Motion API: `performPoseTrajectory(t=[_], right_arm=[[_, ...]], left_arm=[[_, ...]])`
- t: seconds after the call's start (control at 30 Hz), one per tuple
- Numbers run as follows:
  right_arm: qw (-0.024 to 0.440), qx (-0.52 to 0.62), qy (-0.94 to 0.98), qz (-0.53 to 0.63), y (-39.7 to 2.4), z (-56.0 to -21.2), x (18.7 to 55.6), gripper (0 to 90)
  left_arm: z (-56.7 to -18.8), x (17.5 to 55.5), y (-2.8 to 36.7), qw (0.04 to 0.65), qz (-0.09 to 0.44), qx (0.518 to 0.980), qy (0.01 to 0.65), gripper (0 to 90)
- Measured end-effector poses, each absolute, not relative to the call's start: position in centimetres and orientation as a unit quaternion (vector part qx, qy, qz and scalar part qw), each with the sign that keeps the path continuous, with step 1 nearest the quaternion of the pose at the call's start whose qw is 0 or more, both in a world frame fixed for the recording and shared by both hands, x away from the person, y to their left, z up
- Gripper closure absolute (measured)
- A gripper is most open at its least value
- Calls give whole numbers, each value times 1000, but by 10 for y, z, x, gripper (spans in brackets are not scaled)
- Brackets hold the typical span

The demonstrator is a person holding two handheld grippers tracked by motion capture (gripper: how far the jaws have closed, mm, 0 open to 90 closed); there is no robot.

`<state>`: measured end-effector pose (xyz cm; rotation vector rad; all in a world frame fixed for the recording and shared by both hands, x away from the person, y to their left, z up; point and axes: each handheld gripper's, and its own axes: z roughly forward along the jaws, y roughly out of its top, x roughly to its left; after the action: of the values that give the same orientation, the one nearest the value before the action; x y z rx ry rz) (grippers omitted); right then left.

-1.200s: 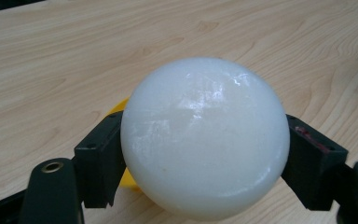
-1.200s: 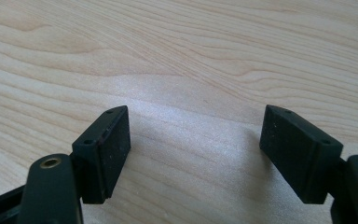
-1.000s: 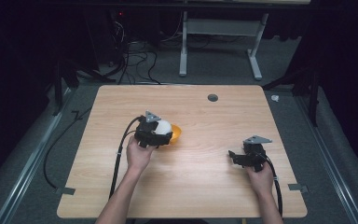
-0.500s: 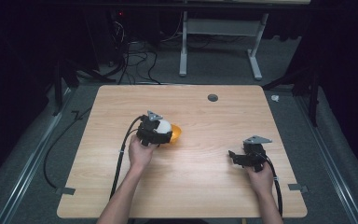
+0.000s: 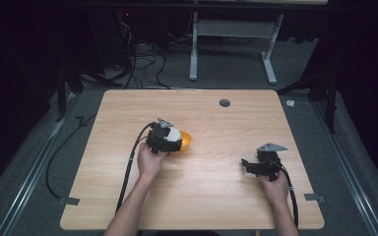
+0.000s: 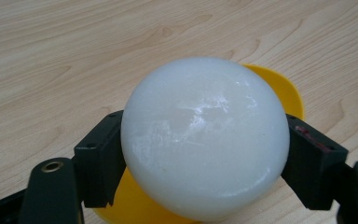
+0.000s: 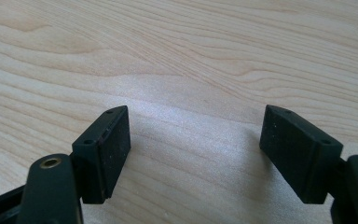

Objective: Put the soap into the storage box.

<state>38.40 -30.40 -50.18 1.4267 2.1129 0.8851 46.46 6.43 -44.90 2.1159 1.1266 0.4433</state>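
A white ball (image 6: 205, 140) sits between the two black jaws of my left gripper (image 6: 205, 158), which is shut on it. Under the ball lies a yellow dish (image 6: 279, 88), its rim showing past the ball. From above, the left gripper (image 5: 170, 140) holds the white ball (image 5: 173, 133) over the yellow dish (image 5: 186, 139) near the middle of the wooden table (image 5: 216, 123). My right gripper (image 5: 248, 164) rests at the right side of the table. Its jaws (image 7: 196, 154) stand wide open over bare wood with nothing between them.
A small dark round hole (image 5: 224, 103) sits in the tabletop near the far edge. Black cables trail from both grippers toward the table's near edge. Behind the table stand white desk legs (image 5: 194, 49) and loose cables on the floor.
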Motion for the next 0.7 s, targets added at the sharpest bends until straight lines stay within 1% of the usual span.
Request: performPoseTrajectory(t=[0.53, 0.63, 0.67, 0.7], right_arm=[[219, 516, 764, 320, -304, -502, 384, 253], [220, 516, 764, 320, -304, -502, 384, 253], [220, 516, 764, 320, -304, -502, 384, 253], [219, 515, 764, 319, -304, -502, 384, 253]], left_arm=[[-453, 467, 63, 329, 180, 817, 438, 244], [-450, 466, 64, 344, 188, 809, 437, 257], [-444, 465, 66, 366, 189, 799, 438, 263], [-443, 465, 68, 374, 186, 795, 441, 262]])
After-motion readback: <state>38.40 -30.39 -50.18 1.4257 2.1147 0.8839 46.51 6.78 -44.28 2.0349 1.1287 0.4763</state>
